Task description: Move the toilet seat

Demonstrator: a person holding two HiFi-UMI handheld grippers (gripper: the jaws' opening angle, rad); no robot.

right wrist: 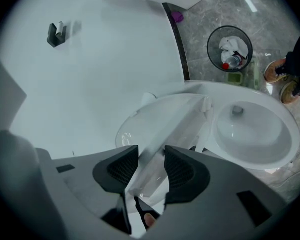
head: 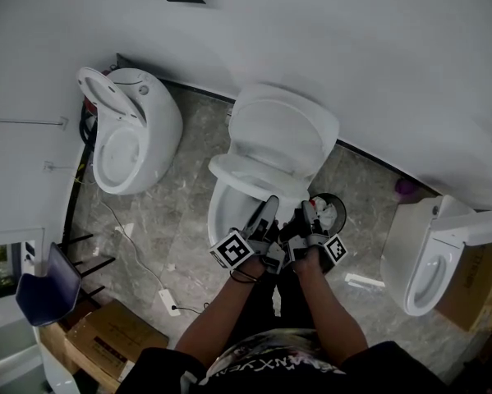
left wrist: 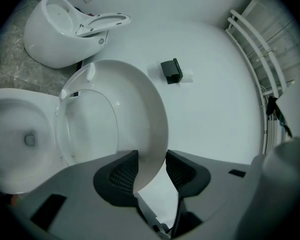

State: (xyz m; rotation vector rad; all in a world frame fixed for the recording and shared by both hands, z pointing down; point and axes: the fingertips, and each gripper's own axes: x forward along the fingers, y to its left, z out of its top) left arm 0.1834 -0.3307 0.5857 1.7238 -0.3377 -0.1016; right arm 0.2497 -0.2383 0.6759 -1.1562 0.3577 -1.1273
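Observation:
The middle toilet's white seat stands half raised over its bowl, with the lid upright behind it. My left gripper is shut on the seat's front rim, which runs between its dark pads; the seat's underside with its bumpers shows beyond. My right gripper is shut on the same seat, seen edge-on between its pads, with the bowl to the right.
A second toilet stands at the left and a third at the right. A round bin with rubbish sits right of the bowl. A cardboard box, a blue chair and a cable with a plug block lie at lower left.

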